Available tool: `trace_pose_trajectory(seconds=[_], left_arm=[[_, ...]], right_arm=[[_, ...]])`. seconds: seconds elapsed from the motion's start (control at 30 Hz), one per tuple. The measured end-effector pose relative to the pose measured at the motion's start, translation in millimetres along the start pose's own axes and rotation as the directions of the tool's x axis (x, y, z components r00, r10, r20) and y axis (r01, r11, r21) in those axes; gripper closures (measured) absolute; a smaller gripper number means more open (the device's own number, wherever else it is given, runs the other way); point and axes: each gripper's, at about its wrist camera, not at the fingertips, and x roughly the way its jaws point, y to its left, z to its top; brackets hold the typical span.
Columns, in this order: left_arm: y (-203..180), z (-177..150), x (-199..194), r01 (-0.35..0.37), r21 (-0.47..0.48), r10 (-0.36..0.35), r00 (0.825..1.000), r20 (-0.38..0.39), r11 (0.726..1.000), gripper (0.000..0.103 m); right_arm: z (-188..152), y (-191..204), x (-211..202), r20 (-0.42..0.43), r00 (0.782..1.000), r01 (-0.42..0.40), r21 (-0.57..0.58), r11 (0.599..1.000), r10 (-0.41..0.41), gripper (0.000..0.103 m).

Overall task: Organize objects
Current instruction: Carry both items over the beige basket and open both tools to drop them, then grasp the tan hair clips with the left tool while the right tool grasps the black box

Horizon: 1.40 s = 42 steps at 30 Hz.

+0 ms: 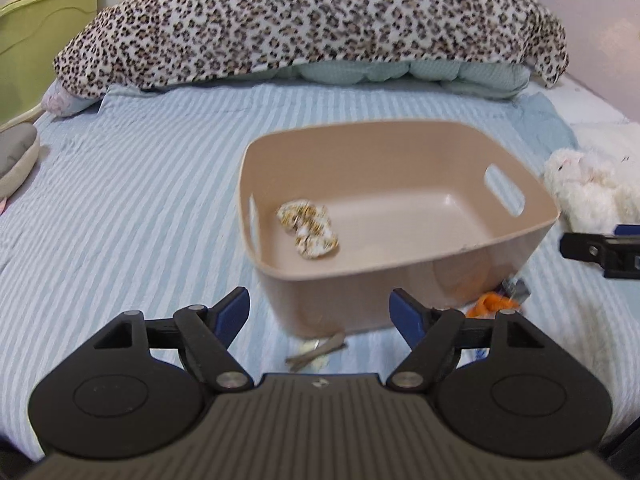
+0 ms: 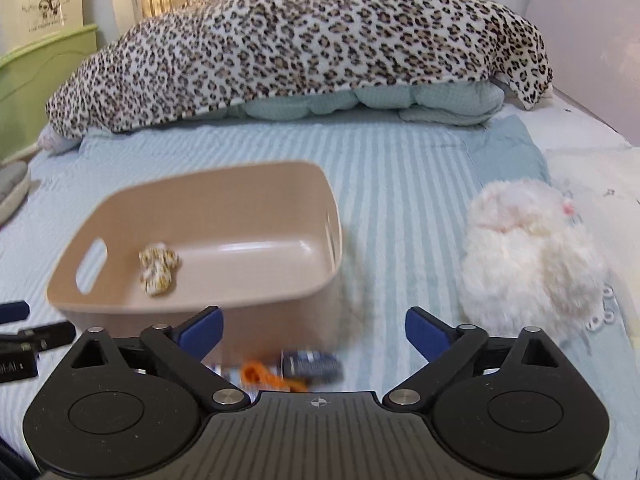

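Low in each frame, the left hand-held gripper [image 1: 318, 312] and the right hand-held gripper [image 2: 314, 330] stand wide apart and hold nothing, probably ready for a next pick. Just ahead on the bed [image 1: 120, 200] lie an orange item [image 2: 260, 376] and a dark packet [image 2: 312, 366]. Behind them, mid-frame, the beige bin [image 1: 400, 292] holds one patterned fabric piece [image 1: 308, 230]. A white plush toy [image 2: 528, 268] waits at right.

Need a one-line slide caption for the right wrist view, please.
Open right gripper above small items before a beige bin holding one patterned cloth bundle; white plush toy at right.
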Motion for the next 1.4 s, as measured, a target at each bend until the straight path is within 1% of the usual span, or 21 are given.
trace_pose_trajectory(seconds=[0.13, 0.2, 0.3, 0.47, 0.63, 0.73, 0.9, 1.0, 1.07, 1.13, 1.2, 1.3, 1.4], left_arm=[[6.4, -13.7, 4.1, 0.001, 0.012, 0.000, 0.999, -0.042, 1.000, 0.025], [10.5, -20.7, 7.8, 0.000, 0.015, 0.000, 0.998, -0.061, 1.000, 0.025], [16.5, -31.2, 16.1, -0.019, 0.024, 0.021, 0.996, -0.088, 1.000, 0.025], [29.1, -45.3, 30.8, -0.070, 0.051, 0.076, 0.988, -0.132, 0.996, 0.025], [37.4, -53.5, 36.4, -0.069, 0.059, 0.077, 0.985, -0.152, 0.996, 0.025], [40.8, -57.9, 38.9, -0.053, 0.065, 0.063, 0.986, -0.151, 0.996, 0.025], [42.1, -60.4, 44.8, -0.009, 0.064, 0.018, 0.991, -0.134, 0.998, 0.025], [44.2, -59.8, 50.5, 0.013, 0.050, -0.006, 0.991, -0.134, 0.999, 0.025], [44.3, -59.1, 50.4, 0.034, 0.043, -0.028, 0.992, -0.120, 0.999, 0.025], [42.0, -58.7, 50.3, 0.035, 0.056, -0.028, 0.993, -0.111, 0.998, 0.025], [40.0, -58.4, 50.6, 0.030, 0.070, -0.022, 0.994, -0.105, 0.997, 0.025], [38.4, -57.6, 49.6, 0.034, 0.071, -0.027, 0.995, -0.099, 0.997, 0.025], [36.8, -58.5, 48.4, 0.037, 0.088, -0.030, 0.996, -0.084, 0.995, 0.025]], right_arm=[[-20.6, 6.9, 4.0, -0.061, 0.998, 0.016, -0.015, 1.000, -0.017, 0.001], [-32.2, 12.6, 7.4, -0.099, 0.995, 0.012, -0.023, 1.000, -0.014, 0.001], [-47.8, 24.4, 13.8, -0.145, 0.989, 0.004, -0.040, 0.999, -0.010, 0.001], [-67.6, 46.2, 21.7, -0.179, 0.984, -0.010, -0.070, 0.997, -0.003, 0.000], [-77.3, 58.3, 35.5, -0.216, 0.976, -0.024, -0.075, 0.997, 0.007, 0.001], [-79.0, 63.8, 42.2, -0.232, 0.973, -0.031, -0.077, 0.997, 0.012, 0.001], [-82.2, 71.5, 52.5, -0.259, 0.965, -0.052, -0.083, 0.995, 0.028, 0.007], [-84.1, 73.2, 58.0, -0.273, 0.960, -0.081, -0.074, 0.994, 0.057, 0.008], [-85.5, 74.0, 60.8, -0.282, 0.956, -0.099, -0.067, 0.993, 0.077, 0.010], [-86.2, 76.2, 61.7, -0.292, 0.951, -0.128, -0.063, 0.990, 0.104, 0.013], [-87.4, 80.4, 62.4, -0.298, 0.948, -0.143, -0.073, 0.987, 0.115, 0.015], [-89.6, 87.2, 65.1, -0.310, 0.943, -0.159, -0.092, 0.983, 0.123, 0.021], [-92.5, 92.8, 68.4, -0.312, 0.945, -0.144, -0.116, 0.983, 0.102, 0.032]])
